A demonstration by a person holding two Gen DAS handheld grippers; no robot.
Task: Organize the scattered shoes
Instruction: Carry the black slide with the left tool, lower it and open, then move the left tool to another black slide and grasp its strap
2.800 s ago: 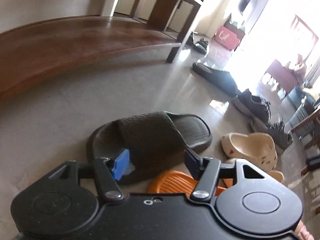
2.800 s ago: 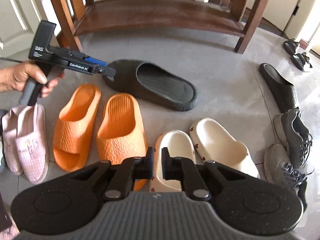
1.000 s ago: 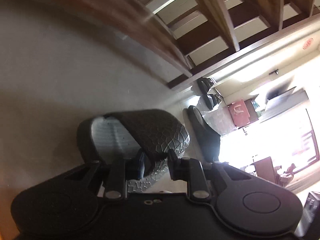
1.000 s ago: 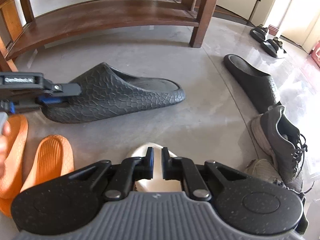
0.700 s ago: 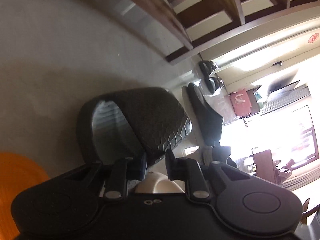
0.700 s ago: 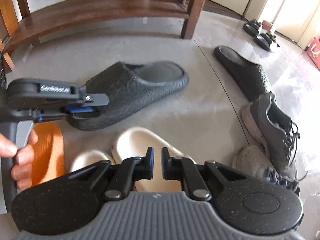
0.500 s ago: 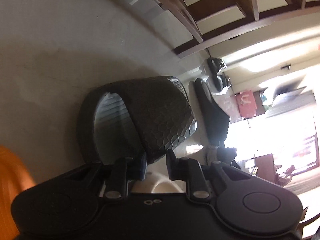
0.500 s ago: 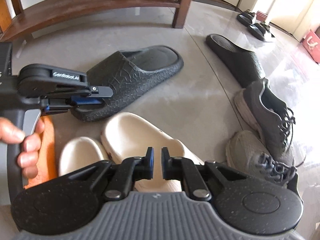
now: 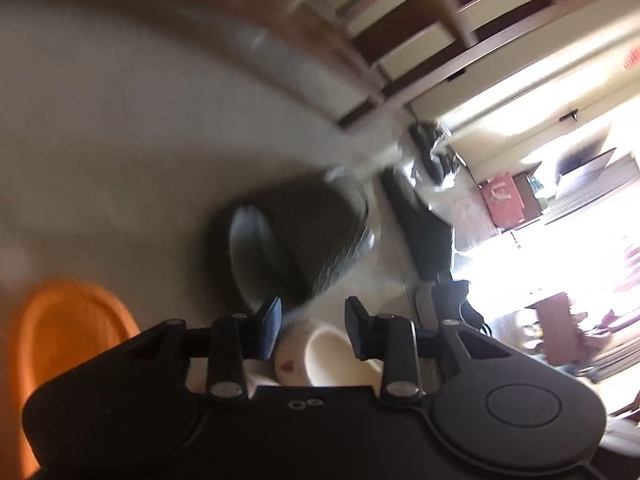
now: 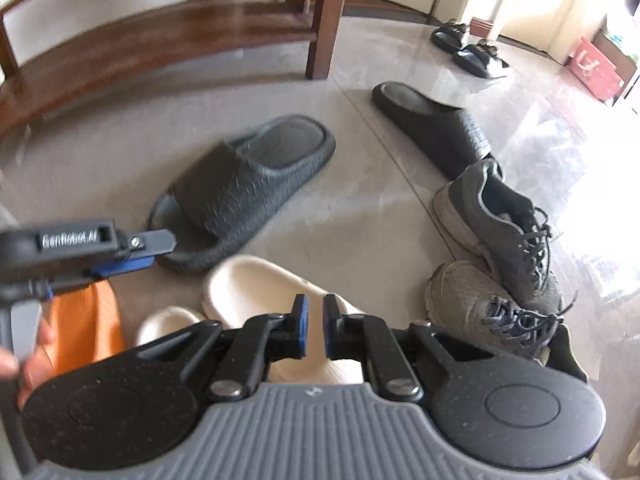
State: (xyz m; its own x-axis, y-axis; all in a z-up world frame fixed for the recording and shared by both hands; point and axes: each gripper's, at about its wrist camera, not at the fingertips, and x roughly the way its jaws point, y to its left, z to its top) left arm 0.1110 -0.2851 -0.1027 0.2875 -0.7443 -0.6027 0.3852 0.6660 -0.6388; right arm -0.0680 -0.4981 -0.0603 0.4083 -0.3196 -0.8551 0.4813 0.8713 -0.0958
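Right wrist view alone shows the grey sneakers point(image 10: 500, 240) right of the dark slide sandal point(image 10: 244, 192). That sandal lies flat on the floor, just ahead of the left gripper point(image 9: 312, 326), whose jaws are opening, nothing between them. Right gripper point(image 10: 313, 332) jaws closed, empty, over a cream clog point(image 10: 256, 288). Wooden bench point(image 10: 160, 36) behind the sandal.

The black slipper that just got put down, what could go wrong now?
The black slipper lies flat on the floor, angled, well apart from its mate, so the pair may end up uneven. The left hand-held gripper is opening right at the slipper's toe end with nothing between its jaws; it might nudge the slipper. The cream slippers and grey sneakers sit close by, so the next move could bump them.
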